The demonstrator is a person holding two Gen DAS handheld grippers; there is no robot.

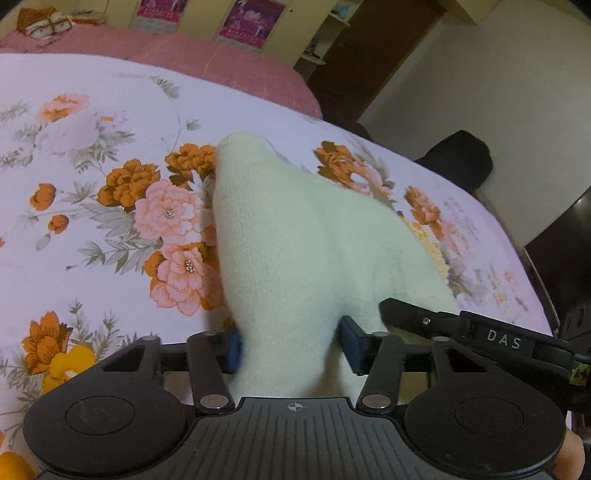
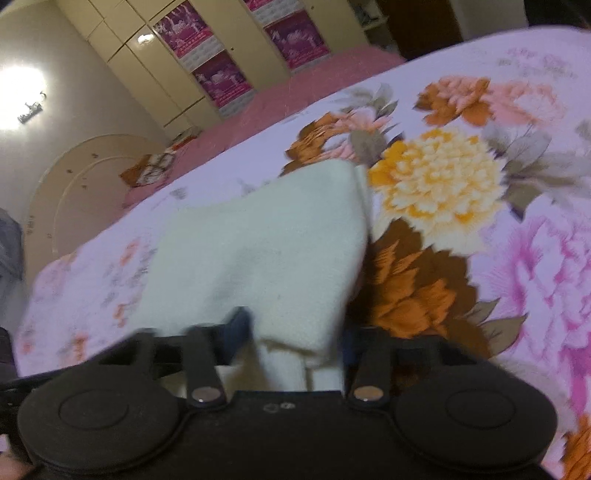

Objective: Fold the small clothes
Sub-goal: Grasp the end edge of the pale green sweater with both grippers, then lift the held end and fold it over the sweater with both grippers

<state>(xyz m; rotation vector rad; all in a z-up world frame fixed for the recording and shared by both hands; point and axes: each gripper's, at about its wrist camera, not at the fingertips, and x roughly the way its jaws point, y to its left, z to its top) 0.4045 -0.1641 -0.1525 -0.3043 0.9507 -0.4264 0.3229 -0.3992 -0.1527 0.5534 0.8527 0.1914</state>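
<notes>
A small cream knitted garment (image 1: 295,229) lies on the floral bedsheet (image 1: 92,258), its near edge lifted. My left gripper (image 1: 293,349) is shut on that near edge, the cloth bunched tight between its blue pads. One of the right gripper's fingers (image 1: 410,314) lies against the garment's right corner. In the right wrist view the same garment (image 2: 266,251) shows a folded layer, and my right gripper (image 2: 295,336) is shut on its near corner, which fills the gap between the pads. The bedsheet (image 2: 517,258) spreads to the right of it.
A pink blanket (image 1: 221,59) covers the far part of the bed, with a folded patterned item (image 1: 44,22) on it. A wardrobe with magenta posters (image 2: 221,81) stands behind. Past the bed's right edge sit a dark chair (image 1: 461,158) and dark furniture (image 1: 565,236).
</notes>
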